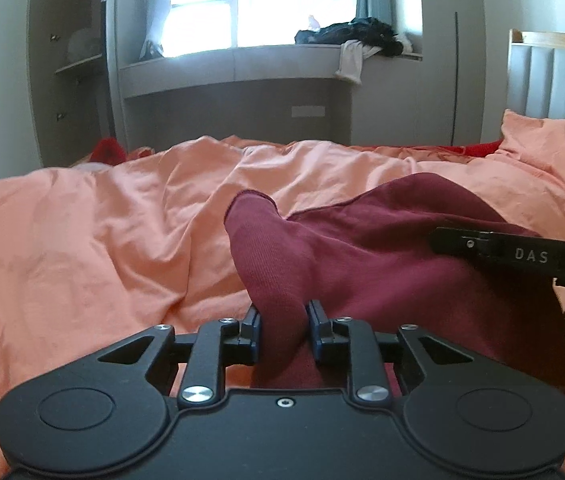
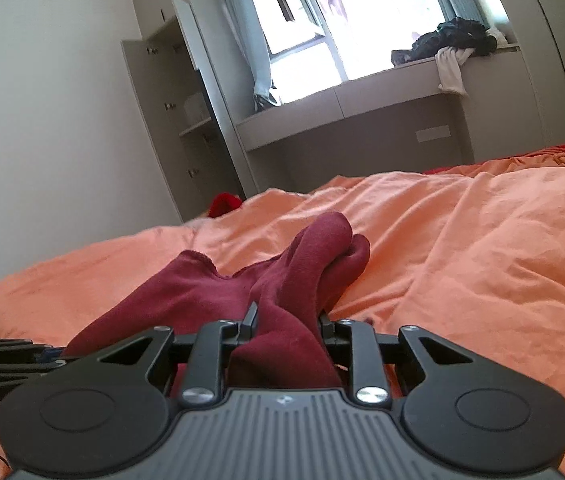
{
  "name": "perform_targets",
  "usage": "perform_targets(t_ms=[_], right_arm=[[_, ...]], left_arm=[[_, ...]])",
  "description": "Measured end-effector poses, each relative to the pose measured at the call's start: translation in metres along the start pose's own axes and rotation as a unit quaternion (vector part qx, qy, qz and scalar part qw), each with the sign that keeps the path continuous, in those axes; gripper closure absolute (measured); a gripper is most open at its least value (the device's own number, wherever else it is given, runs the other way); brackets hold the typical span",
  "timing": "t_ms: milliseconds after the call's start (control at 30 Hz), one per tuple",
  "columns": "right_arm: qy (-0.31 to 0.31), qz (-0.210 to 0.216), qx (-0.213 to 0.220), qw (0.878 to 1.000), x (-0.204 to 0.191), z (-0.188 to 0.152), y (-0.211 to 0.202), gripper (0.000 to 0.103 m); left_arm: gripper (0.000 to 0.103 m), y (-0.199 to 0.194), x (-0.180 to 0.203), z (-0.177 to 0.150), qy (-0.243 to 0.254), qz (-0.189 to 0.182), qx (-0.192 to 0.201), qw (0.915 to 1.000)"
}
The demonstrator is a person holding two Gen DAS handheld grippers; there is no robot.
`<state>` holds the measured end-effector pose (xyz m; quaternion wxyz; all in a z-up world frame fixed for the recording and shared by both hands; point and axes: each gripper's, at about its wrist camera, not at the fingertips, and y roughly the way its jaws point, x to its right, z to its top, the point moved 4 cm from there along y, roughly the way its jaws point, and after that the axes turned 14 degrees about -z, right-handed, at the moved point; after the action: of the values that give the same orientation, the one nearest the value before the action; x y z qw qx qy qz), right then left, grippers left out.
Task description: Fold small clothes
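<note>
Both jaws clamped on maroon garment [image 1: 362,248] | headboard [image 1: 554,80] (left view only)

Daylight floods in through the window [image 1: 258,0], blown out to white in both views. Orange duvet [image 1: 102,220] below it evenly lit, soft shadows in folds. Fisheye bends walls beside window; dark vignette in corners. Slight softness throughout.

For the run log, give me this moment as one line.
left gripper: shut on maroon garment | right gripper: shut on maroon garment | surface: orange bedding
</note>
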<state>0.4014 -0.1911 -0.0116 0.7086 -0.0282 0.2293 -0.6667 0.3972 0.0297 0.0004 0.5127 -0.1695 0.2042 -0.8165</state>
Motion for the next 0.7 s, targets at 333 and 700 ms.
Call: perform_targets(t_ms=[333, 700], right_arm=[[-0.008, -0.018, -0.013, 1.000, 0.002, -0.009, 0.002, 0.062], [-0.011, -0.032, -0.018, 0.999, 0.003, -0.011, 0.003, 0.048]], left_arm=[[0.069, 0.009, -0.001, -0.015, 0.001, 0.030, 0.006, 0.9995], [0.056, 0.008, -0.008, -0.021, -0.015, 0.036, 0.014, 0.9992]])
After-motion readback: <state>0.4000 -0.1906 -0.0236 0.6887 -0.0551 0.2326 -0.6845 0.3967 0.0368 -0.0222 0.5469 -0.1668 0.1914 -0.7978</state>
